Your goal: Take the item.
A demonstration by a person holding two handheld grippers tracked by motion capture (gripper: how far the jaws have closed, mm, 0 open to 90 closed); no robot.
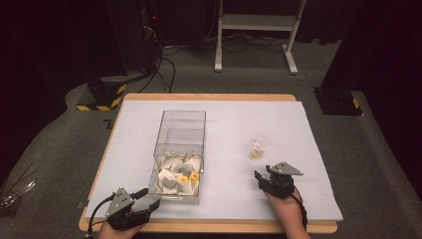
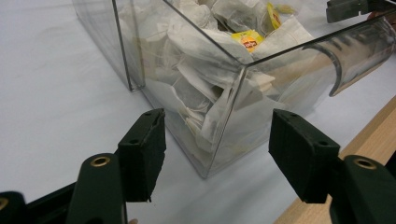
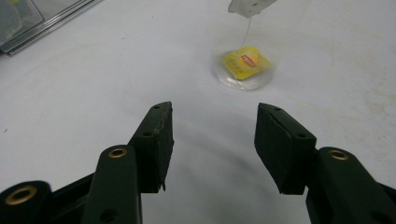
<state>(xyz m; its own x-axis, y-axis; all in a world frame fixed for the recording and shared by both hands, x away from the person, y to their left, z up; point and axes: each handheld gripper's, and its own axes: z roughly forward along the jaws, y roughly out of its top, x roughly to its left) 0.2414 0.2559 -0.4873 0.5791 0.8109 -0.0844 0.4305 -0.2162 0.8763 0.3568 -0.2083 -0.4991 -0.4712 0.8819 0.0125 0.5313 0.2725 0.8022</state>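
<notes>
A: Nearest?
B: The left gripper point(image 2: 217, 154) gaped wide by the clear box point(image 1: 180, 154), which held white tea bags point(image 1: 176, 177).
A: Farther?
B: The right gripper point(image 3: 212, 144), wide and empty, faced a plastic cup point(image 1: 260, 145) holding one yellow-tagged tea bag point(image 3: 246, 62).

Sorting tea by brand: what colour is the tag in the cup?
Yellow tag with a red mark, clearest in the right gripper view.

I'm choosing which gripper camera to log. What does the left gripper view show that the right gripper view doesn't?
Left gripper view: a corner of the clear box packed with tea bags, some with yellow tags, and the table's wooden edge.

Right gripper view: a clear plastic cup holding a yellow tea-bag tag on its string.

Both: open black jaws above the white table cover.
</notes>
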